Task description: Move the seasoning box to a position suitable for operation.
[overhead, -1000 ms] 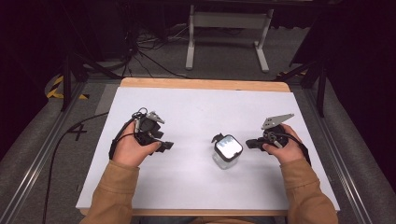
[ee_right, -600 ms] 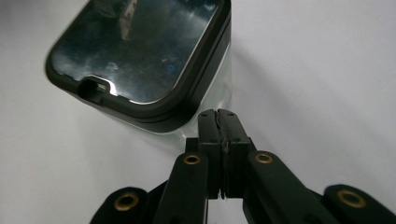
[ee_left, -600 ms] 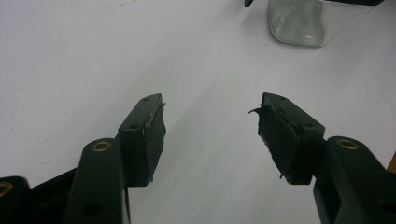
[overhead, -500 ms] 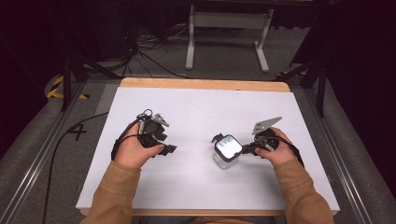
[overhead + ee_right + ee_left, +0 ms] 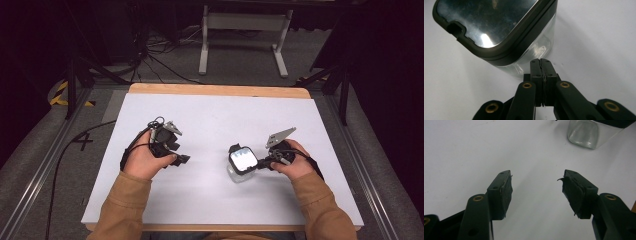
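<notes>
**Right gripper closing in beside a lidded glass jar**

We are looking down on a white table (image 5: 210,120) where a person is holding a gripper in each hand. A small clear glass jar (image 5: 242,165) with a dark-rimmed lid (image 5: 243,158) is standing upright on the table, right of centre and toward the near edge. The lid's flat top is catching the light and showing pale in the high view.

The right gripper (image 5: 261,163) is sitting just beside the jar, on its right side, with its tips pointing at the glass. In the right gripper view we are seeing the two black jaws pressed together, pad against pad, with nothing between them. Their joined tip (image 5: 541,65) is lying right at the jar's glass wall (image 5: 534,56), under the overhang of the lid (image 5: 499,27); we cannot tell whether it is actually touching the glass.

The left gripper (image 5: 181,159) is resting in the left hand (image 5: 145,159) well apart from the jar, over bare table. In the left gripper view its jaws are standing wide apart, holding nothing, and the pads (image 5: 506,192) are showing frayed edges. The base of the jar (image 5: 584,133) is appearing at the top of that view, far beyond the tips.
</notes>
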A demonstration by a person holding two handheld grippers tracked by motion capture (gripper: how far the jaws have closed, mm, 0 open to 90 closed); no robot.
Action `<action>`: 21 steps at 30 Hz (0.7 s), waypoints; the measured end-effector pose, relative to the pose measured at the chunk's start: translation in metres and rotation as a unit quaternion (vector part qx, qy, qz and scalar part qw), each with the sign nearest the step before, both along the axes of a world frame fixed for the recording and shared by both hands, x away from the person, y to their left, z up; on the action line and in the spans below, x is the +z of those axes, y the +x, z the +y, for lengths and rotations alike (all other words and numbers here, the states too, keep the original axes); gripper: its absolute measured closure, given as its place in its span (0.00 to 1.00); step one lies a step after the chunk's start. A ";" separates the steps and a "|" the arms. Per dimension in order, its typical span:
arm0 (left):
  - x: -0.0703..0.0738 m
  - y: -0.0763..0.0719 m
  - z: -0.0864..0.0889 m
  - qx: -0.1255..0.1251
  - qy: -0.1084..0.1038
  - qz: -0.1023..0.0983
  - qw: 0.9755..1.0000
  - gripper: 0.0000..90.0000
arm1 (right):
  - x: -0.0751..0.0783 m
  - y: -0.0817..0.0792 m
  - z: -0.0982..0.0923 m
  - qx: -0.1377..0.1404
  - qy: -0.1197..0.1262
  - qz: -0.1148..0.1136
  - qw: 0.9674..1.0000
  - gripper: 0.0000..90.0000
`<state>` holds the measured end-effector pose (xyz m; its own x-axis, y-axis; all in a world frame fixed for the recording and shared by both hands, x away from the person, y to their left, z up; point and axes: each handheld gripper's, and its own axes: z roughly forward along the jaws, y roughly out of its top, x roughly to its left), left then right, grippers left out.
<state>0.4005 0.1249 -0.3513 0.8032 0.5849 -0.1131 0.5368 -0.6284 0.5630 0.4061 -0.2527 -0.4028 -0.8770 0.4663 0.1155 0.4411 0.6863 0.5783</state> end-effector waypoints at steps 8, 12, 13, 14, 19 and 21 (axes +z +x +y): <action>0.000 0.003 -0.004 -0.007 -0.001 -0.002 1.000 0.46 | -0.002 -0.005 0.005 0.010 -0.011 0.006 1.000 1.00; 0.000 0.004 -0.007 -0.009 -0.004 -0.002 1.000 0.46 | -0.005 -0.007 0.007 0.012 -0.016 0.010 1.000 1.00; 0.000 0.004 -0.008 -0.010 -0.004 -0.001 1.000 0.46 | -0.006 -0.009 0.008 0.013 -0.017 0.012 1.000 1.00; 0.001 0.005 -0.008 -0.013 -0.002 0.001 1.000 0.46 | -0.006 -0.009 0.009 0.015 -0.015 0.015 1.000 1.00; 0.000 0.007 -0.013 -0.017 -0.004 0.000 1.000 0.46 | -0.008 -0.012 0.011 0.019 -0.018 0.016 1.000 1.00; 0.001 0.008 -0.014 -0.019 -0.001 -0.001 1.000 0.46 | -0.009 -0.013 0.011 0.020 -0.018 0.017 0.999 1.00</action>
